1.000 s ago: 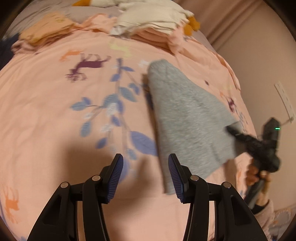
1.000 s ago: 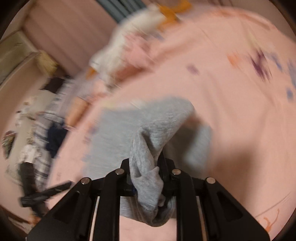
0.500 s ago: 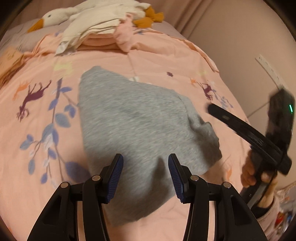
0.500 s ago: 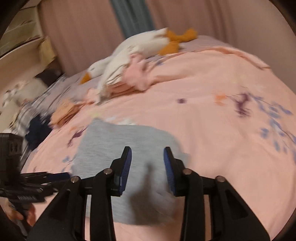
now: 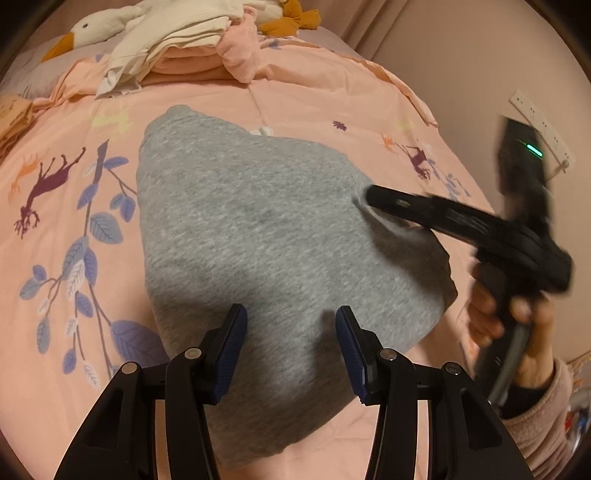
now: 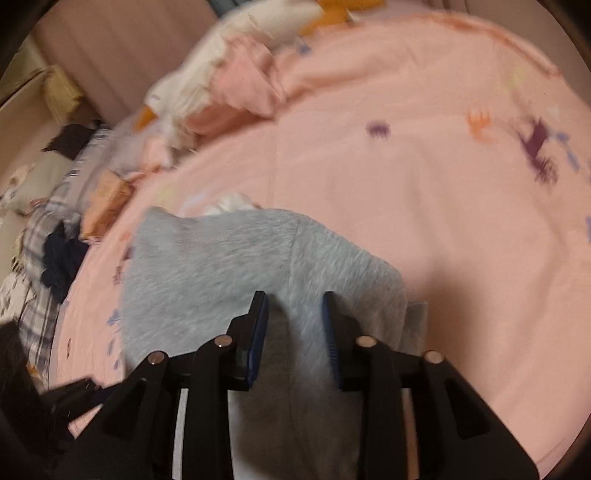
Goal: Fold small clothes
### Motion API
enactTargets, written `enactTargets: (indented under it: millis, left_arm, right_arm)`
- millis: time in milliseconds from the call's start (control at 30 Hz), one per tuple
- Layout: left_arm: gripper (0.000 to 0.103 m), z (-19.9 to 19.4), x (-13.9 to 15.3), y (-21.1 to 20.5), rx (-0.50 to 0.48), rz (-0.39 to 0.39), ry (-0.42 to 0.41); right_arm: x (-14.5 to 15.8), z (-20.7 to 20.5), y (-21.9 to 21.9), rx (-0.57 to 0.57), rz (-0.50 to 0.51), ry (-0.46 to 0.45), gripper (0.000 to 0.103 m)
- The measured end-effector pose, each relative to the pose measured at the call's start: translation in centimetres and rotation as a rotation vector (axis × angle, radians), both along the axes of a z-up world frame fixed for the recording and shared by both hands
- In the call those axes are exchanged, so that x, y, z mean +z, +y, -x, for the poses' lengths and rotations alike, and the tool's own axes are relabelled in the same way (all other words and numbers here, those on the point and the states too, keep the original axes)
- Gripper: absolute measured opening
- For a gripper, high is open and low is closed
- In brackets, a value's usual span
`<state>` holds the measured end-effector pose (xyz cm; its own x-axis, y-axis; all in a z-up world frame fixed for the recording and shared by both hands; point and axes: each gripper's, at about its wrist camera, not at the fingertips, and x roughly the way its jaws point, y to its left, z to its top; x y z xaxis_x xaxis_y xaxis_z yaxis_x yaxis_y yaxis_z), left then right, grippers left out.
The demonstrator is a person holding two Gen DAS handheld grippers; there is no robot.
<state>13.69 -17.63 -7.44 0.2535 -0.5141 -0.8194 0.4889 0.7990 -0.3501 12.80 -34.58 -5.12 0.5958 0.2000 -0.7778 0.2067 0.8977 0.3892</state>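
One garment: grey garment (image 5: pixel 266 236) flat on my pink bedspread (image 5: pixel 332 99).
Left claw (image 5: pixel 290 347): jaws apart, empty, over its near edge.
Right claw (image 6: pixel 295 332): jaws apart, gripping nothing, above its right part.
Behind: folded clothes pile (image 5: pixel 184 48), plush goose (image 5: pixel 96 26).

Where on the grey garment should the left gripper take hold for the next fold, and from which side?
Probably the near edge of the grey garment, where it tapers to a corner by the left gripper. Come from the near side, low along the pink bedspread, one finger slipping under: the cloth lies flat, so only an edge offers purchase. The right gripper is over the far right edge.
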Motion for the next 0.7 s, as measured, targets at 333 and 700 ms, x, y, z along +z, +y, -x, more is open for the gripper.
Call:
enactTargets:
  millis: [333,700]
  left_arm:
    - [0.048,0.0,-0.1,0.3,0.012,0.028,0.006]
    - [0.061,1.4,1.1,3.9,0.089,0.064,0.014]
  right_arm:
    - [0.6,8.6,3.0,0.111,0.155,-0.064,0.028]
    - [1.1,11.8,1.7,0.036,-0.003,-0.123,0.041]
